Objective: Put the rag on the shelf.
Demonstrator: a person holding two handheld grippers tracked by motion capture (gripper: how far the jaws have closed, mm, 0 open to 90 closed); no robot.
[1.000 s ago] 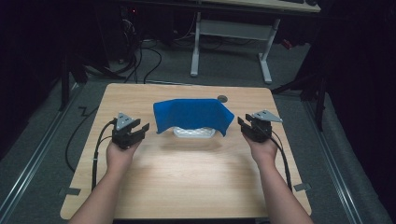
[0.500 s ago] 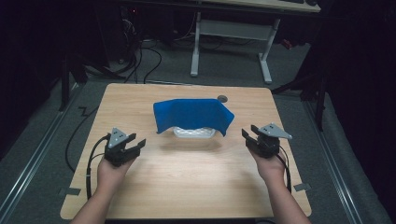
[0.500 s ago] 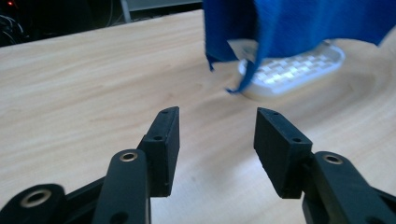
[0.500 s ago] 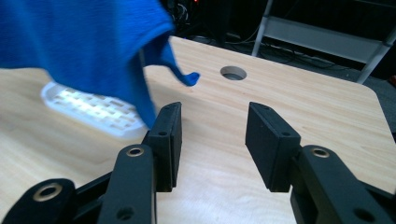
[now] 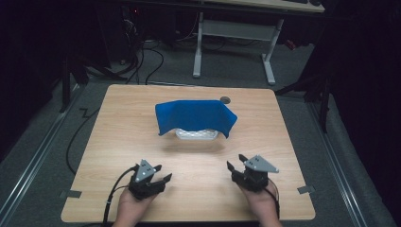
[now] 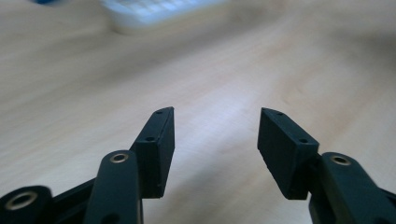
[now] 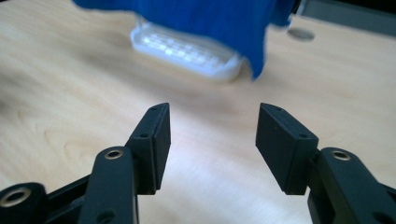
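A blue cloth (image 5: 196, 116) lies draped over a white lattice basket (image 5: 197, 135) at the middle of the wooden table (image 5: 118, 123). The cloth (image 7: 205, 21) hangs over the far side of the basket (image 7: 187, 51) in the right gripper view. My left gripper (image 5: 161, 174) sits near the front left edge, apart from the cloth, its jaws having just been opening with nothing between them. My right gripper (image 5: 236, 163) sits near the front right, jaws likewise just opened wider and empty. The left gripper view, blurred, has the basket (image 6: 159, 11) far ahead.
A small round grommet (image 5: 225, 100) sits in the table behind the cloth. Beyond the table stand a white desk frame (image 5: 231, 47) and cables on the dark floor. Bare wood lies between the grippers and the basket.
Both hands have drawn back from beside the cloth toward the front edge of the table, and both pairs of jaws stand wider apart. The cloth and basket have not moved.
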